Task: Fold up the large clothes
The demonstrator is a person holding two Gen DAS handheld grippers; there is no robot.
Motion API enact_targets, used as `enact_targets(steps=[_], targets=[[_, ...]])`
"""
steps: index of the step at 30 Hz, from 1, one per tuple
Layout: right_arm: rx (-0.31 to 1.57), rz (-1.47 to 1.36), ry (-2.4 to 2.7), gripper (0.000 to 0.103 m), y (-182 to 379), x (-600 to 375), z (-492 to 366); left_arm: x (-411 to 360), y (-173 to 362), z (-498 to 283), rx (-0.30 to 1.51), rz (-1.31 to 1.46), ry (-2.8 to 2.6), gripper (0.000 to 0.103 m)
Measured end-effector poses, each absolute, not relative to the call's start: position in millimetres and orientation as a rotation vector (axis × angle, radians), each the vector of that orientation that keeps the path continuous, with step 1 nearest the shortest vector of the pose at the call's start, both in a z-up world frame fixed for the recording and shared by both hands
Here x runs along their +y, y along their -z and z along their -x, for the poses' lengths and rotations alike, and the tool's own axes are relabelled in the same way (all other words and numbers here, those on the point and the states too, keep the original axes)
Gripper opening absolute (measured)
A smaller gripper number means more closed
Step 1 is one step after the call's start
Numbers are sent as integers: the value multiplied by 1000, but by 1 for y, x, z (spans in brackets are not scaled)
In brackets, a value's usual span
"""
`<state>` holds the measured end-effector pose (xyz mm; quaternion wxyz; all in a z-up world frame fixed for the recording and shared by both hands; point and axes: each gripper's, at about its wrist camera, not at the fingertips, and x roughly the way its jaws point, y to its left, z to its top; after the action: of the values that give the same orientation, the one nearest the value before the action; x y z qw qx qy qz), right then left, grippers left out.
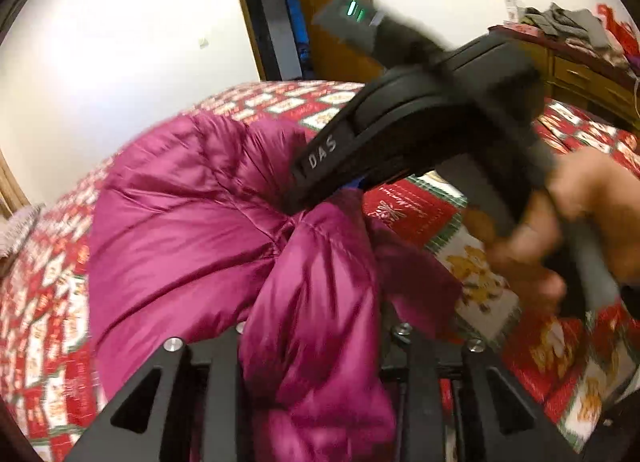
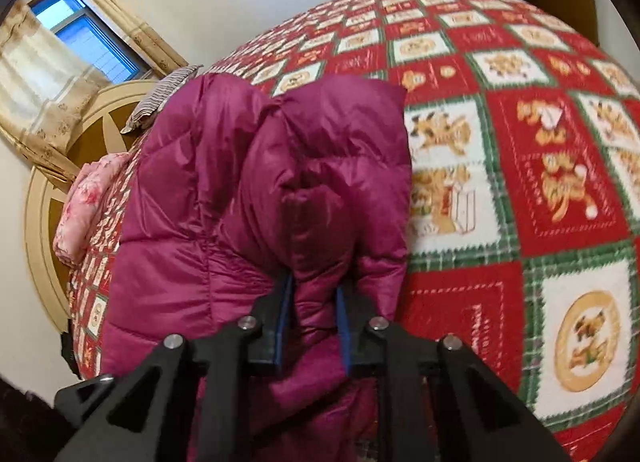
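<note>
Magenta quilted puffer jacket (image 2: 256,189) — bunched on red-and-green patchwork bed quilt (image 2: 520,165). Light, lofty, slippery shell; best pinched at seams. Left gripper (image 1: 320,366) and right gripper (image 2: 314,322) fingers both clamped on folds.

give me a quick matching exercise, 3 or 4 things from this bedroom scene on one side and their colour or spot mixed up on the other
Things:
1. puffer jacket
2. bedspread
3. folded pink cloth
4. door

Descriptions:
A. brown wood, standing open
B. magenta, pinched by both grippers
C. red, green and white patchwork with bears
D. near the headboard at the bed's edge

Pairs: 1-B, 2-C, 3-D, 4-A
</note>
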<state>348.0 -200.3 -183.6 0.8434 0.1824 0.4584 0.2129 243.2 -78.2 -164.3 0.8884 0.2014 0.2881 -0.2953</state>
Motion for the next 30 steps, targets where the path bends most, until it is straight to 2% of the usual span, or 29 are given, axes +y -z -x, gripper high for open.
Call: enact_targets(steps=[4, 5, 7, 8, 9, 15, 19, 21, 24, 30], targets=[[978, -369, -475, 21, 185, -196, -347, -66, 159, -221, 569, -433, 624, 34], [979, -364, -476, 20, 186, -197, -350, -65, 159, -217, 567, -432, 625, 39], [986, -378, -468, 20, 189, -199, -353, -66, 158, -209, 525, -434, 644, 59], [992, -403, -471, 20, 191, -201, -355, -67, 154, -205, 490, -449, 646, 72], [997, -424, -476, 20, 192, -203, -357, -69, 151, -200, 462, -466, 643, 74], [983, -438, -530, 21, 191, -219, -355, -43, 136, -197, 479, -380, 744, 74], [925, -405, -481, 39, 170, -246, -328, 17, 107, -195, 521, -259, 852, 75], [889, -313, -416, 39, 152, -249, -316, 47, 97, -203, 528, -181, 854, 80], [849, -242, -336, 39, 123, -247, -312, 68, 89, -239, 544, -107, 689, 85], [827, -380, -412, 39, 72, -216, -345, 72, 98, -352, 733, 119, 361, 85]])
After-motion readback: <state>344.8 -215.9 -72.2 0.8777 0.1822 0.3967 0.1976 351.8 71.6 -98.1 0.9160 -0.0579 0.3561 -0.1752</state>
